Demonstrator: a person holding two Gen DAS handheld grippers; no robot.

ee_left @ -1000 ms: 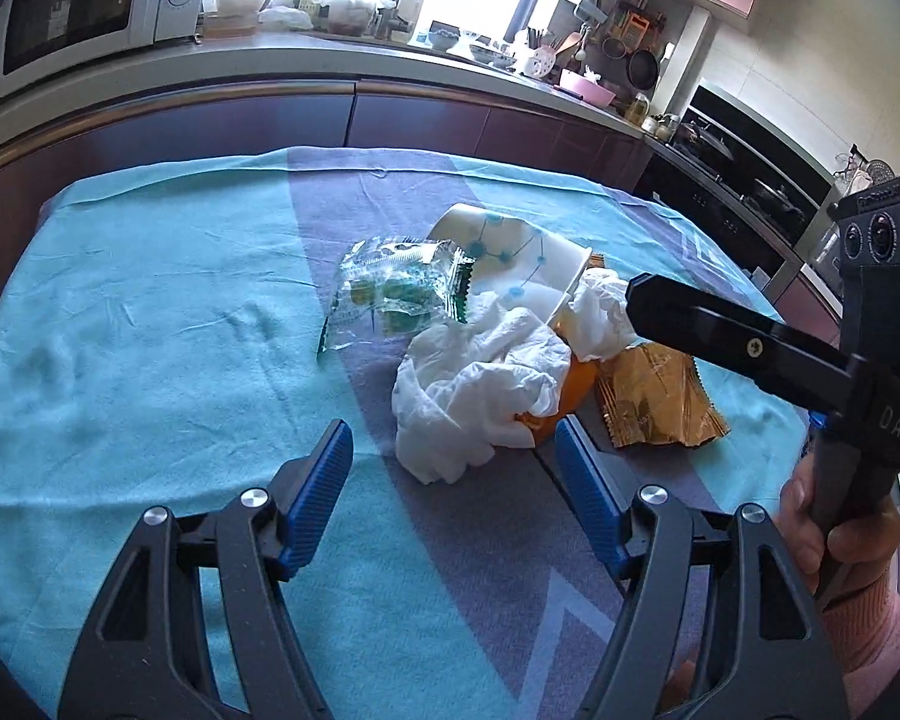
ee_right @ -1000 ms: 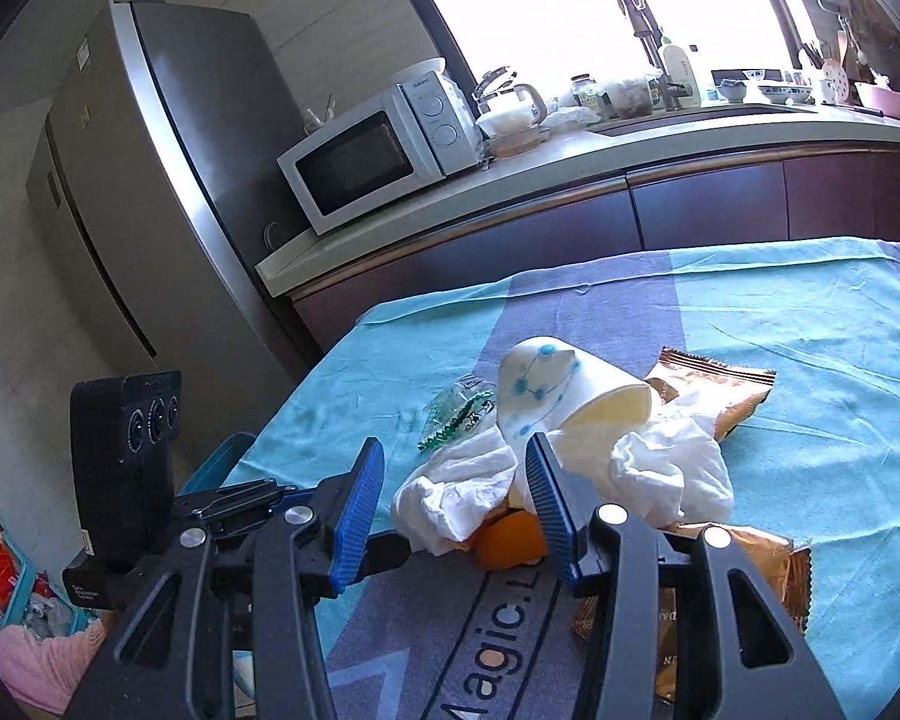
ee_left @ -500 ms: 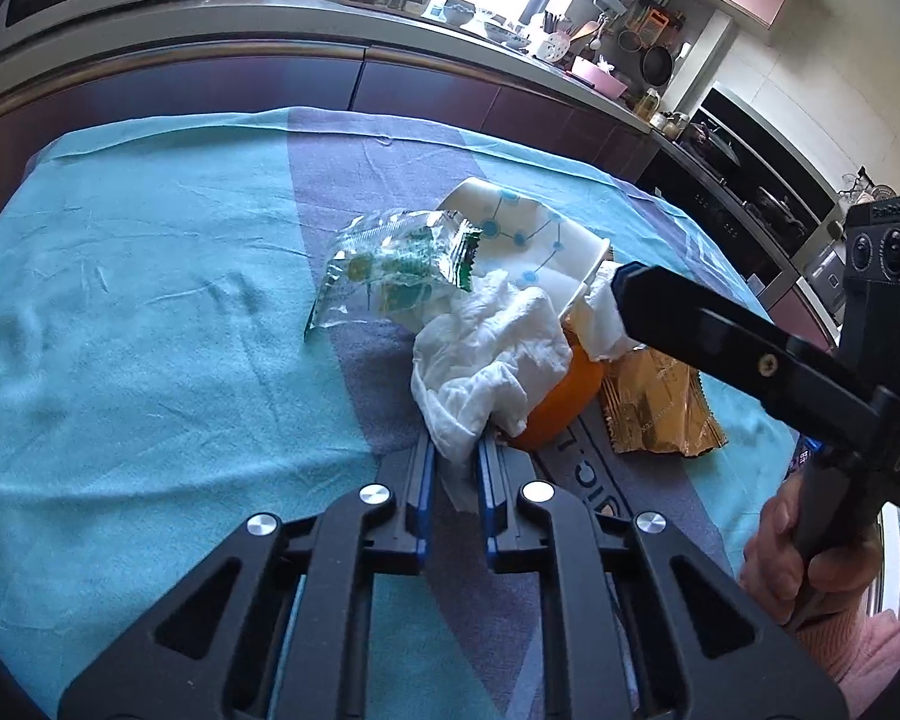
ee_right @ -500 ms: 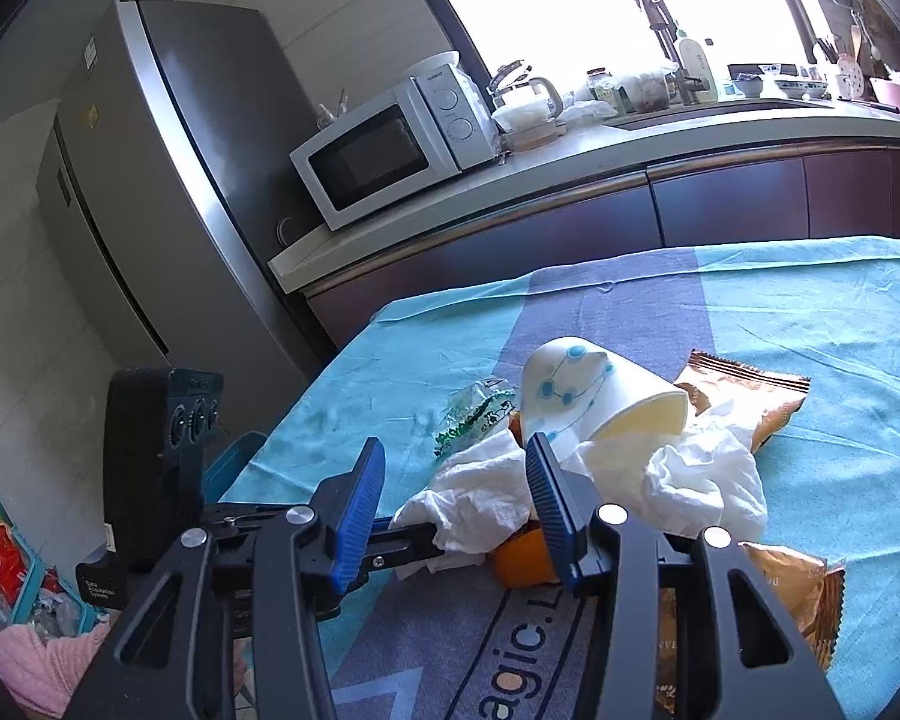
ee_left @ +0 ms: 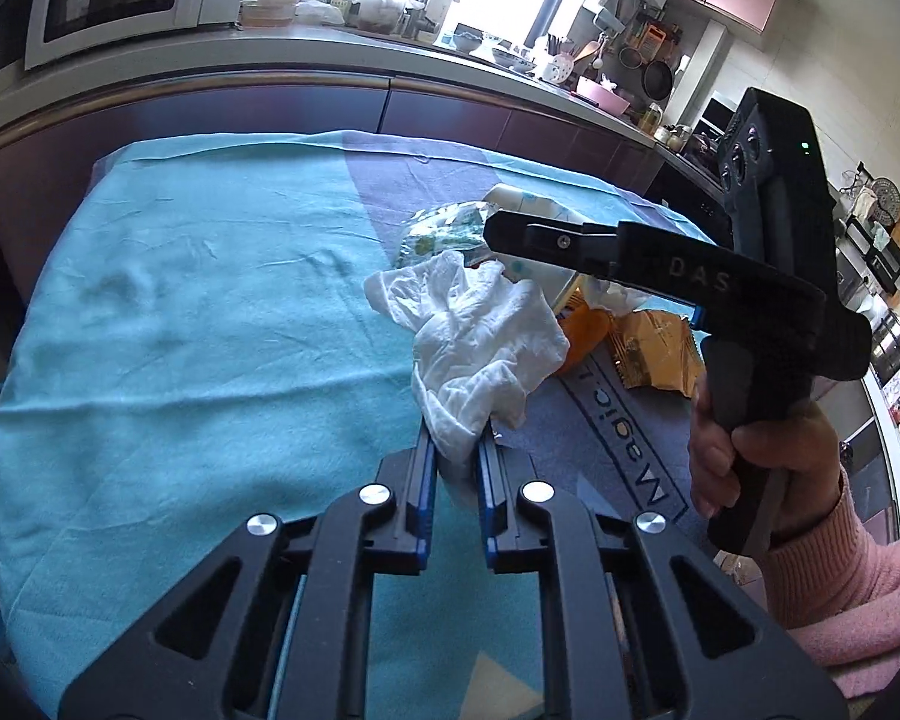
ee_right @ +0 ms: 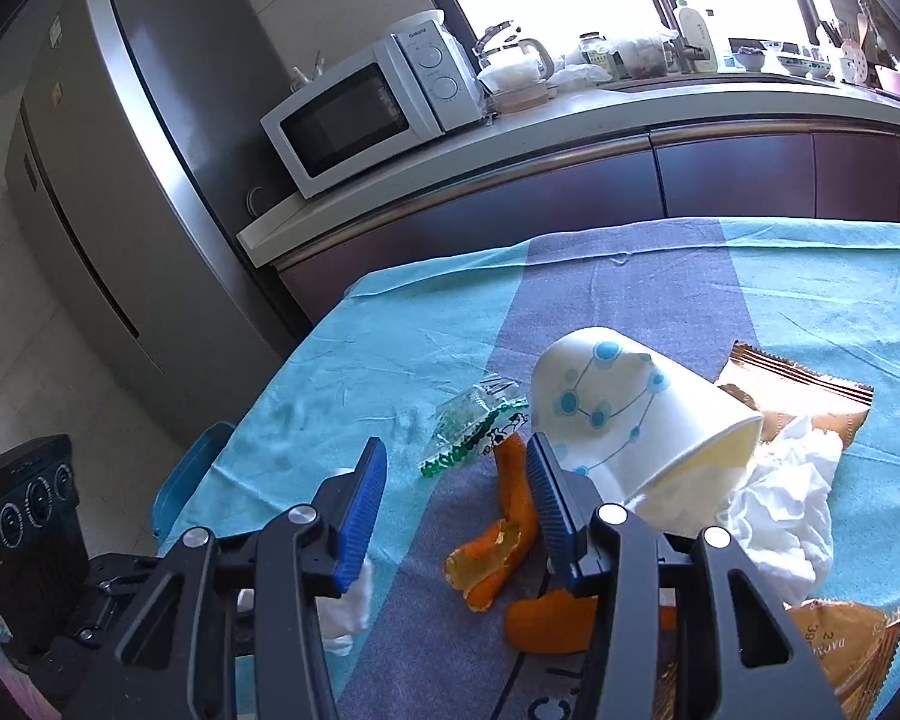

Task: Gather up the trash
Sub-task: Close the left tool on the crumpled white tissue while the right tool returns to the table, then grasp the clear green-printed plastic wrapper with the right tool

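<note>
Since approx. one sec. ago, left gripper [ee_left: 455,450] has gone from wide open to clamped on the near corner of the white tissue [ee_left: 480,342], which is now dragged clear of the pile toward the near left; orange peel [ee_right: 498,546] it covered is exposed. Left to right on the tablecloth [ee_left: 180,312]: green-printed clear wrapper [ee_right: 471,429], far left of the pile; orange peel, near centre, lying between the right gripper's fingers but not touched; paper cup [ee_right: 630,420] on its side, mouth to the right; second crumpled tissue [ee_right: 780,510] at the cup mouth; gold snack wrapper [ee_right: 798,396] far right, another gold wrapper [ee_right: 840,654] near right. Right gripper [ee_right: 456,504] stands part open, holding nothing, hovering over the peel. Blue bin edge [ee_right: 186,480] shows off the table's left side. Assessment: early stage. One item gripped, none seen binned; peel, cup, tissue no. 2 and three wrappers remain on the table.
</note>
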